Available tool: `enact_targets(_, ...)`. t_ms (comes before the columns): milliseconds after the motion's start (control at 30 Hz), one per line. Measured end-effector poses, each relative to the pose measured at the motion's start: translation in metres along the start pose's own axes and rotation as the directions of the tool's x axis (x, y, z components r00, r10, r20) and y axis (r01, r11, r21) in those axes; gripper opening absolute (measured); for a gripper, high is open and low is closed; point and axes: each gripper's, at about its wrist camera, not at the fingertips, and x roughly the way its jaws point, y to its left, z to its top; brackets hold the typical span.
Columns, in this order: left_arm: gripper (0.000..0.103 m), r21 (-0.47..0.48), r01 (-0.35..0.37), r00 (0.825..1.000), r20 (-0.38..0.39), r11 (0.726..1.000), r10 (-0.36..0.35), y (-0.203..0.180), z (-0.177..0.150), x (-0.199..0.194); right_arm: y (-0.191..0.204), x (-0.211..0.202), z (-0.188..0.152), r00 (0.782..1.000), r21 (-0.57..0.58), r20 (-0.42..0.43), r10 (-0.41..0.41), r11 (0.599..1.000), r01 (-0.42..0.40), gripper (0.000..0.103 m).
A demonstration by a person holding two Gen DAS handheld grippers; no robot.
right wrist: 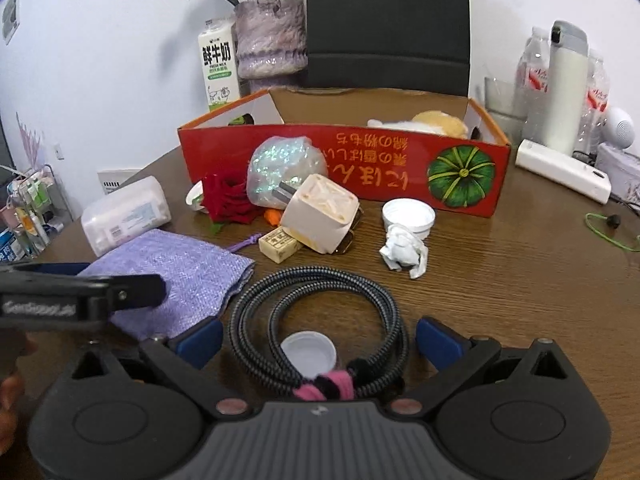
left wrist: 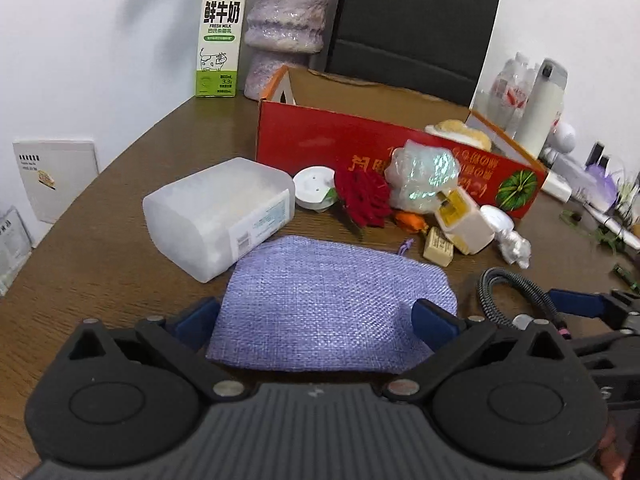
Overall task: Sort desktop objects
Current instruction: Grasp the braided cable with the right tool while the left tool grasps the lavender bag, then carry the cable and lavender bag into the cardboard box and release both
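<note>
Fabric first: the flat lilac woven drawstring pouch (left wrist: 328, 304) lies on the brown wood-grain tabletop (left wrist: 100, 264) directly between the spread blue-tipped fingers of the left gripper (left wrist: 316, 320), which straddle its near half without pinching it. It looks light, limp and likely to sag or fold, so a grip across its near edge or a bunched corner seems safer than the thin purple drawstring (right wrist: 246, 242) at its far end. The right gripper (right wrist: 320, 338) is likewise spread, its tips on either side of a coiled black-and-grey braided cable (right wrist: 320, 304) bound by a pink-and-black strap (right wrist: 324, 388), with a small white plastic cap (right wrist: 308, 354) lying inside the loop; the cable should be springy yet firm, best taken across the bundled strands near the strap. Beyond lie a frosted translucent plastic box (left wrist: 216, 216) on its side, a red fabric rose (left wrist: 362, 196), a small tan printed block (right wrist: 279, 245), a cream square container tipped over (right wrist: 322, 216), a crumpled white paper wad (right wrist: 404, 252) and an iridescent cellophane bundle (right wrist: 284, 168). Behind them stands the open red cardboard box printed with a green pumpkin (right wrist: 460, 180), probably the sorting bin, already holding a plush toy (right wrist: 436, 122). Farthest back, against the white wall, are a green-and-white milk carton (left wrist: 220, 36), a mottled purple vase (left wrist: 286, 24) and a black chair back (right wrist: 388, 24).
</note>
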Motion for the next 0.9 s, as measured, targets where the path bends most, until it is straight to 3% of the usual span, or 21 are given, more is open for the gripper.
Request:
enact_targets(67,0.102,-0.004,0.004,1.000,0.002,1.000,-0.004,0.000,0.000,0.000,0.000,0.001,0.000,1.000,0.015,0.013,0.000,1.000,0.000,0.103)
enact_targets(133,0.094,0.001,0.007,1.000,0.008,1.000,-0.007,-0.001,0.000,-0.001,-0.002,-0.001,0.000,1.000,0.028,0.023,0.014,1.000,-0.014,0.097)
enact_targets(300,0.044,0.017,0.010,1.000,0.022,1.000,-0.010,-0.004,-0.001,-0.006,-0.003,-0.004,-0.001,0.999,0.038,0.037,0.016,0.999,-0.017,0.093)
enact_targets(367,0.036,0.002,0.024,0.999,0.028,1.000,-0.024,-0.001,-0.001,-0.008,-0.003,-0.005,-0.002,0.999,0.039,0.040,0.014,0.999,-0.016,0.093)
enact_targets(400,0.022,-0.006,0.037,0.999,0.031,0.999,-0.036,0.000,-0.001,-0.009,-0.003,-0.006,-0.002,0.999,0.042,0.043,0.013,0.999,-0.015,0.093)
enact_targets(567,0.018,-0.040,0.086,0.992,0.094,0.995,-0.082,0.006,0.000,-0.019,-0.009,-0.015,-0.001,0.997,0.063,0.080,-0.002,0.998,-0.003,0.093)
enact_targets(900,0.014,-0.050,0.111,0.959,0.267,0.993,-0.093,-0.003,0.005,-0.049,-0.015,-0.026,0.002,0.991,0.086,0.132,-0.017,0.996,0.005,0.093)
